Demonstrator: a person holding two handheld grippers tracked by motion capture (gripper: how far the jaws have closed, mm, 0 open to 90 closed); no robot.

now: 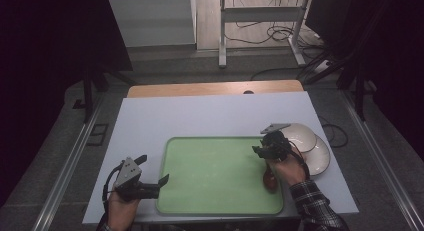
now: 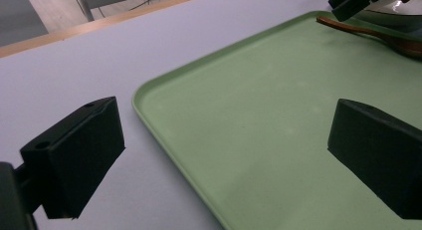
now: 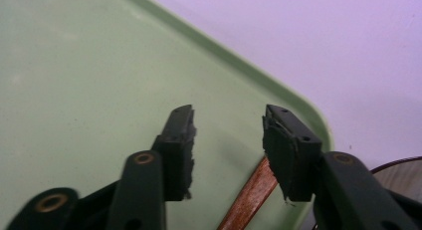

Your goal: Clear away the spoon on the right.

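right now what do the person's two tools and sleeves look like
Both tools are black with two blocky jaws. The left tool and right tool each carry a grey three-cornered plate, and a dark cable trails from the left one. The right forearm wears a plaid sleeve.

Green tray (image 1: 215, 176) sits centre-low on the white table (image 1: 150, 121), left gripper (image 1: 162, 183) at the tray's lower-left edge, right gripper (image 1: 257, 150) over its right side above a brown wooden spoon (image 1: 270, 182), two white plates (image 1: 312, 146) stacked right of the tray.
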